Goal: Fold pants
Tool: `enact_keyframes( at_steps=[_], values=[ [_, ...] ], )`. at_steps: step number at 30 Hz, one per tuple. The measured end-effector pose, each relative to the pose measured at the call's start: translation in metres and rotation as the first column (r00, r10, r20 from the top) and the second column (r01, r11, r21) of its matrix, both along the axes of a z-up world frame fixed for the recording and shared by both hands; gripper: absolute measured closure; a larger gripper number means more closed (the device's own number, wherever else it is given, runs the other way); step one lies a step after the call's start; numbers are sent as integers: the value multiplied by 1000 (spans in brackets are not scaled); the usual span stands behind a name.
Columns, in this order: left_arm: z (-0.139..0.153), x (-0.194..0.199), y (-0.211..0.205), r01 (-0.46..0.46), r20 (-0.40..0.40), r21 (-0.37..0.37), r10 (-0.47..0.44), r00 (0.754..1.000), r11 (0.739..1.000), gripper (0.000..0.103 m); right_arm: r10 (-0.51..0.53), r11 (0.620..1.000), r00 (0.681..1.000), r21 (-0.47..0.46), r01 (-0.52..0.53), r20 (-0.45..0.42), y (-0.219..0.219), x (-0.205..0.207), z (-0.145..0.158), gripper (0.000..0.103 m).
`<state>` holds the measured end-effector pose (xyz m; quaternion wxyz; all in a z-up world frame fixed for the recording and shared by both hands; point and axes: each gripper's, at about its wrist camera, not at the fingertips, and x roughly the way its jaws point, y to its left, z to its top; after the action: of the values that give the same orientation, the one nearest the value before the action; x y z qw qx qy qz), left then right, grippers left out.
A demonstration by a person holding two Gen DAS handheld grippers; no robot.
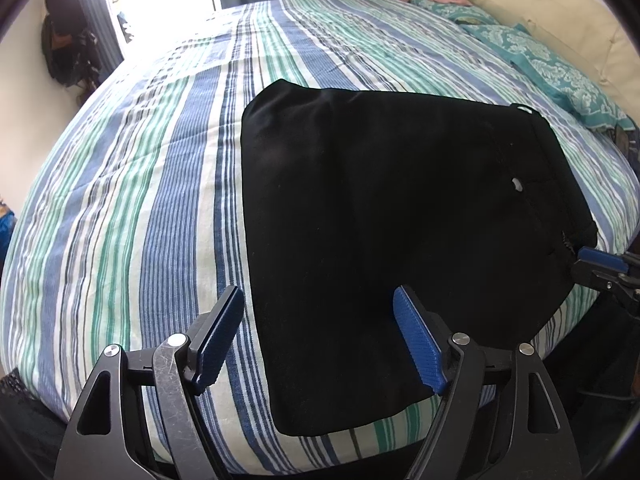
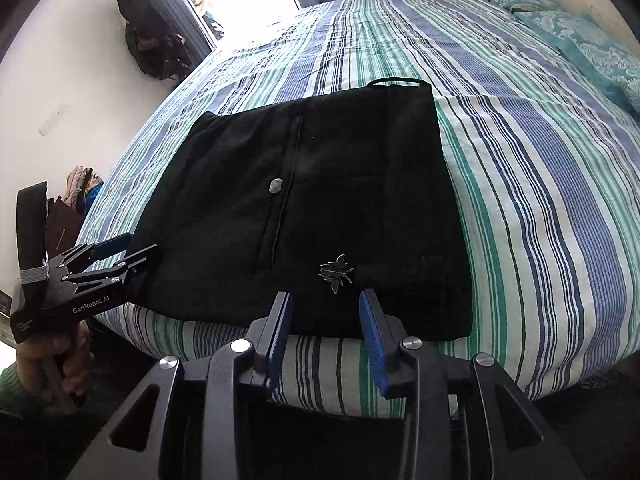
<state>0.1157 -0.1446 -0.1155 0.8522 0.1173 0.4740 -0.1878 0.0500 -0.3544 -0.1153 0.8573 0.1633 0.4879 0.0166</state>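
We see the bed (image 1: 132, 184) filling most of both views, covered by a blue, green and white striped spread, with teal patterned pillows (image 1: 548, 60) at its far right. On the near part of the bed lie the black pants (image 1: 380, 220), folded into a flat, roughly square bundle whose near edge reaches the mattress edge. We hold the left gripper (image 1: 320, 340) low over the bundle's near left corner, its blue-padded fingers (image 1: 418, 344) spread wide and grasping nothing. The right gripper (image 2: 325, 340) hovers at the near edge of the bundle, fingers parted and released. In the right wrist view the left gripper's tip merges with the dark cloth, so we cannot tell whether it touches. The folds are hard to read in the black fabric; a pale button (image 2: 275, 185) beside a seam and a small metal emblem (image 2: 336, 272) stand out.
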Motion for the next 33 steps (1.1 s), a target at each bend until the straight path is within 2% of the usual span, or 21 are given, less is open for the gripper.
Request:
enact_keyframes(
  at_steps=[4,16,33],
  values=[
    [0,-2,-2,4,12,4,-4,1000,1000,24,-20,999,1000,31,19,16,-3,-4,-1,67],
    [-3,-4,0,6,16,0,-6,1000,1000,20,-15,1000,1000,14,15,17,1,-4,0,67],
    [-4,-7,2,10,5,-9,-10,1000,1000,19,-17,999,1000,38,17,3,-1,-6,-1,67]
  ],
)
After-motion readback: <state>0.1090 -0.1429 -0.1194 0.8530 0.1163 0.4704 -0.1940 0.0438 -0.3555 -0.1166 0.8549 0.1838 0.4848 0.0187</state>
